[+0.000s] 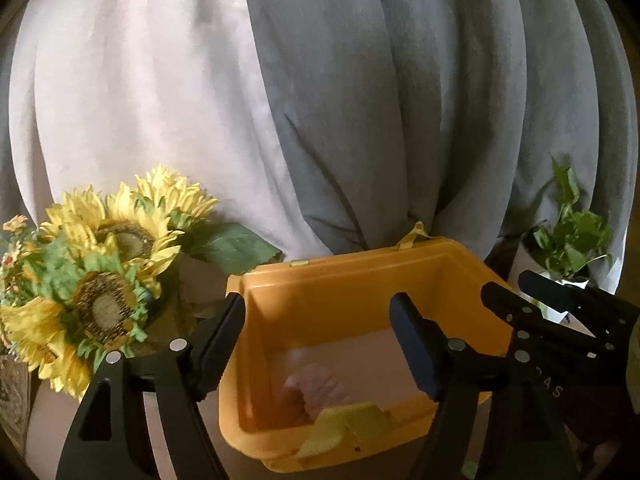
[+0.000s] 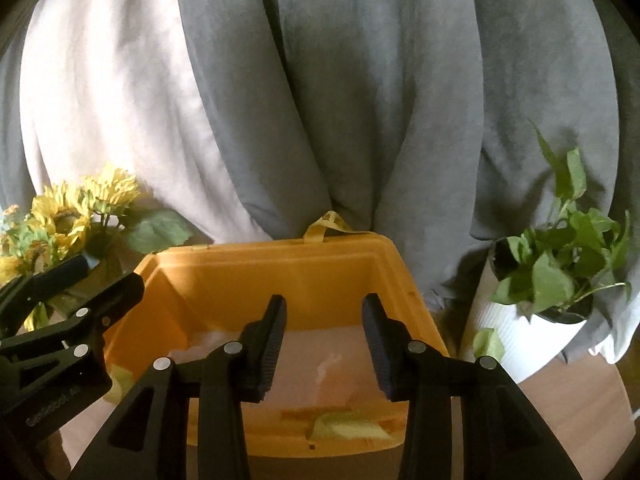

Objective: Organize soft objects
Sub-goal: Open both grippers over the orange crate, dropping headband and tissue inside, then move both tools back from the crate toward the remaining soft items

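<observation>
Left tongs (image 1: 320, 340) gaped wide, right tongs (image 2: 324, 344) parted, both empty, poised over the orange bin (image 1: 360, 280). Inside, at its near wall: pale plush (image 1: 316, 390), perhaps, and a yellow cloth (image 1: 348, 424), already stowed.

Left claw (image 1: 320, 340) open, empty, above orange bin (image 1: 360, 280) holding pink cloth (image 1: 316, 390)

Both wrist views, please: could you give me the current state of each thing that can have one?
Left gripper: open, empty, over the bin.
Right gripper: open, empty, over the bin.
Orange bin: open-topped, holding soft items.
Pink soft item: lying in the bin.
Yellow cloth: lying in the bin at its near wall.
Potted plant: upright beside the bin.
</observation>
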The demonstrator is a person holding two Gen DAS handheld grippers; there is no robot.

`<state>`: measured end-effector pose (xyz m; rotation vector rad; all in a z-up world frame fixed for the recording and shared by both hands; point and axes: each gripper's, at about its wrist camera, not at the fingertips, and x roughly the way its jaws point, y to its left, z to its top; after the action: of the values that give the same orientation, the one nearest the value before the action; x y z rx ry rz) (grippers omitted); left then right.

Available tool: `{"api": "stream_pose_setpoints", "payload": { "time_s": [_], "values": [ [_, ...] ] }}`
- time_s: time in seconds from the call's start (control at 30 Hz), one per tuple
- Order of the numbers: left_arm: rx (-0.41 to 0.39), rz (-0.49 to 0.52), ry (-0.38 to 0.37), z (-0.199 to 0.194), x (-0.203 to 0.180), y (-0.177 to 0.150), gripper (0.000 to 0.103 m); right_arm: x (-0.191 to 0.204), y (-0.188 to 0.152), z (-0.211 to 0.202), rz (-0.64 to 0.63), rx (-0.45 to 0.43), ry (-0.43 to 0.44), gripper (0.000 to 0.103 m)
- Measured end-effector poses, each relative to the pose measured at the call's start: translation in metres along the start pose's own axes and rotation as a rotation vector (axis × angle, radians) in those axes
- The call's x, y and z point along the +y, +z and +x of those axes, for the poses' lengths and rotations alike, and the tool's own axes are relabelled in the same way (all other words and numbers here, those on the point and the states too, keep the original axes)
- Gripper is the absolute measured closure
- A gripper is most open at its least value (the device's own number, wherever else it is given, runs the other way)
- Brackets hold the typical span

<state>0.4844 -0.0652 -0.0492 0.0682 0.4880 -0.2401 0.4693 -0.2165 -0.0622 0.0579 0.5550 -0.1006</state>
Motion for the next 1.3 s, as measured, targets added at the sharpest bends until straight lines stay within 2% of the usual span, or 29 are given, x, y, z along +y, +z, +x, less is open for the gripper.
{"api": "stream_pose_setpoints", "payload": {
  "time_s": [0.1,0.63,0.97,1.3],
  "values": [
    [-0.017,-0.007,0.014,-0.017,0.000,-0.001,0.028,0.000,-0.001,-0.015,-0.004,-0.012,-0.005,0.054],
    [-0.108,-0.012,0.052,-0.115,0.002,-0.004,0.028,0.004,-0.007,-0.102,0.017,-0.084,-0.001,0.053],
    [-0.114,-0.008,0.051,-0.162,-0.002,-0.023,0.028,0.011,-0.024,-0.153,0.010,-0.120,-0.012,0.053],
    [-0.107,0.017,0.049,-0.202,-0.003,-0.050,0.028,0.021,-0.052,-0.194,0.021,-0.119,-0.015,0.053]
  ]
}}
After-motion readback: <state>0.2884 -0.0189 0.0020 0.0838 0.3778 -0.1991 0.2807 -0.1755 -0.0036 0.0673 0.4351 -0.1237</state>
